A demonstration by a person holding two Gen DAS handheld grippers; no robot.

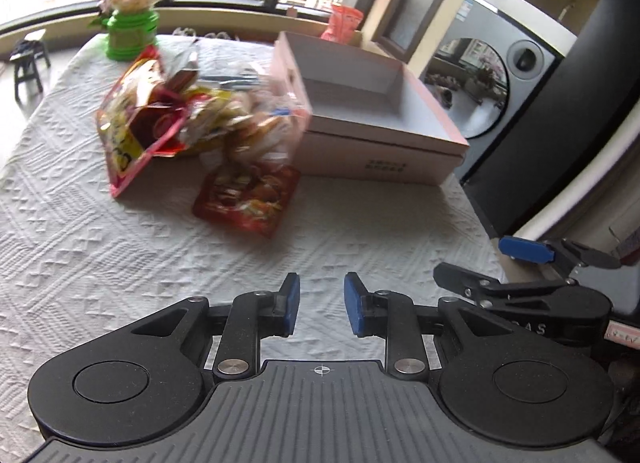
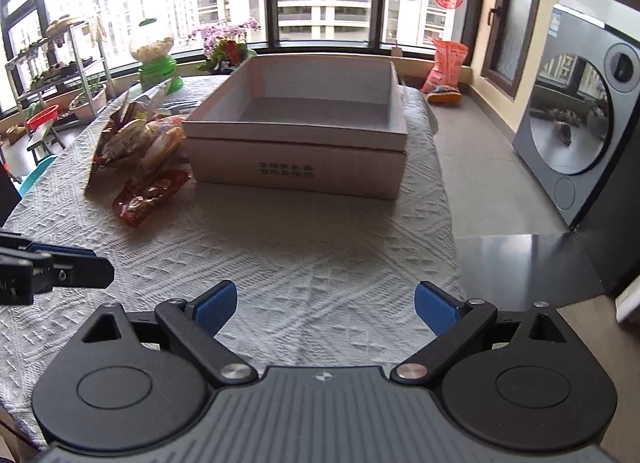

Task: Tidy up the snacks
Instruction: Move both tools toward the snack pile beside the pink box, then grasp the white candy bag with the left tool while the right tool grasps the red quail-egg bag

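Note:
A pile of snack bags lies on the white tablecloth, left of an open pale pink box. A red snack packet lies alone in front of the pile. In the right wrist view the box is straight ahead and looks empty, with the pile and red packet to its left. My left gripper is open and empty, low over the near tablecloth. My right gripper is wide open and empty, near the table's front; it also shows in the left wrist view.
A green candy dispenser stands at the table's far left corner. A dark cabinet with a round mirror stands to the right of the table. The table's right edge drops to the floor. An orange bag sits by the window.

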